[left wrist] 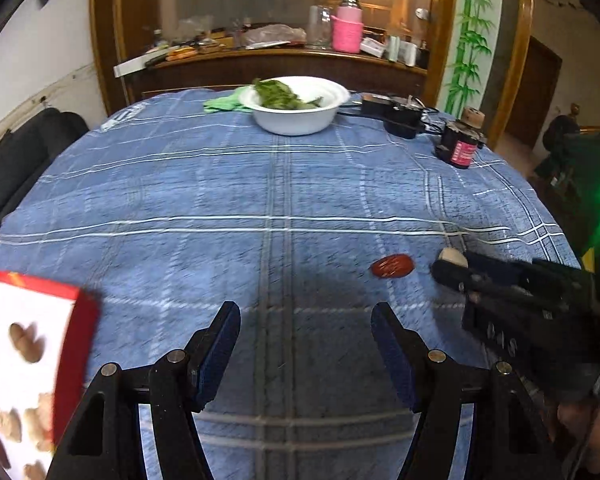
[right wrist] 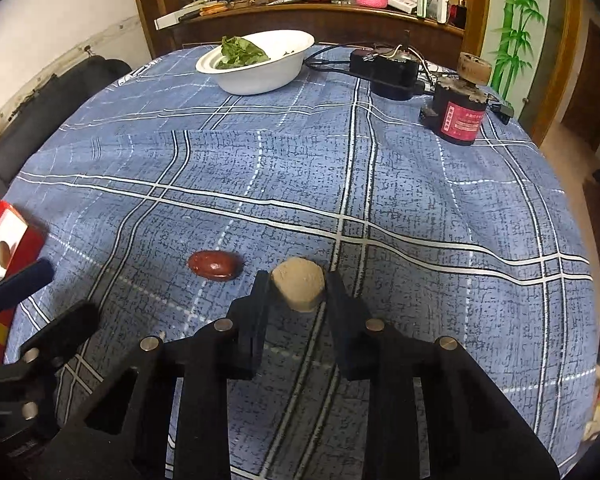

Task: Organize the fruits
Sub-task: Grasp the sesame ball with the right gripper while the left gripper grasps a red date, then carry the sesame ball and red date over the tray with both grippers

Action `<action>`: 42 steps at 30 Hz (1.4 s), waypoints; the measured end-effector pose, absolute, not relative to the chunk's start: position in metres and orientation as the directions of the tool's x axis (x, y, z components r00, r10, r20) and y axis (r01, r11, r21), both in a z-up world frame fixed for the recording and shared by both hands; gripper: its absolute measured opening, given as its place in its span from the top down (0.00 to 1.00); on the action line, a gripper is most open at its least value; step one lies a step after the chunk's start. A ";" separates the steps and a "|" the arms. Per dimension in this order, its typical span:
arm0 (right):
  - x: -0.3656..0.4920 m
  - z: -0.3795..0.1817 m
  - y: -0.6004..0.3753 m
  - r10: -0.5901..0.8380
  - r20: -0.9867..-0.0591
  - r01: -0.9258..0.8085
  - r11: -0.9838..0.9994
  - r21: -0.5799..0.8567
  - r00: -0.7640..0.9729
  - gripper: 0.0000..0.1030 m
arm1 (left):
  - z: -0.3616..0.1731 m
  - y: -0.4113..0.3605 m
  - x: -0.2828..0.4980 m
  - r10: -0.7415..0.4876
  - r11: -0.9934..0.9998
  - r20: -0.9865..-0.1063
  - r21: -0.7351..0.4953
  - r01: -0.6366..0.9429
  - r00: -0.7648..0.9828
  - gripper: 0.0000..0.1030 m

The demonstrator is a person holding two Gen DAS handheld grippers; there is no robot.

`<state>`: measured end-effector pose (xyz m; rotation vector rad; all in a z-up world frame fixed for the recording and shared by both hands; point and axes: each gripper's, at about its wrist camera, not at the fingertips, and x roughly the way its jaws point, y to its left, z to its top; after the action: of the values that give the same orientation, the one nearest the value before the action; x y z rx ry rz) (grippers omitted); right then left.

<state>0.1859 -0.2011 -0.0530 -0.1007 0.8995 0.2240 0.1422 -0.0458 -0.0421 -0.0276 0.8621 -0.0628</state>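
Angling down at the tablecloth [right wrist: 420,200], the right claw [right wrist: 298,290] pinches a tan fruit [right wrist: 298,286]; the left claw [left wrist: 304,344] hangs spread.

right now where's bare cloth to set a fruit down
The widest free patch is mid-table, between the white bowl at the far edge and the red date near the grippers. Crowded spots: the far right, with the black box and the jar, and the near left by the red tray.
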 end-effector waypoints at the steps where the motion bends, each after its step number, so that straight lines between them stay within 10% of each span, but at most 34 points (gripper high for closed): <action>1: 0.185 -0.053 -0.202 0.148 -0.784 -0.234 0.972 0.003 0.602 0.75 | -0.044 -0.051 0.147 -0.079 0.997 -0.758 -0.055 0.058 0.648 0.35; 12: 0.167 -0.051 -0.244 0.147 -0.783 -0.168 0.984 0.055 0.604 0.75 | -0.062 -0.101 0.189 -0.121 0.988 -0.786 -0.039 0.147 0.606 0.43; 16: 0.162 -0.051 -0.245 0.148 -0.783 -0.166 0.984 0.058 0.605 0.75 | -0.060 -0.116 0.186 -0.106 0.980 -0.780 0.023 0.197 0.617 0.69; 42: 0.070 -0.045 -0.201 0.211 -0.768 -0.249 0.966 0.069 0.605 0.75 | -0.056 -0.040 0.061 -0.045 0.998 -0.806 -0.005 0.068 0.591 0.69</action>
<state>0.0696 -0.2008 -0.0450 -0.0463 0.8817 0.2663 0.0607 -0.0400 -0.0560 0.0274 0.9366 -0.0658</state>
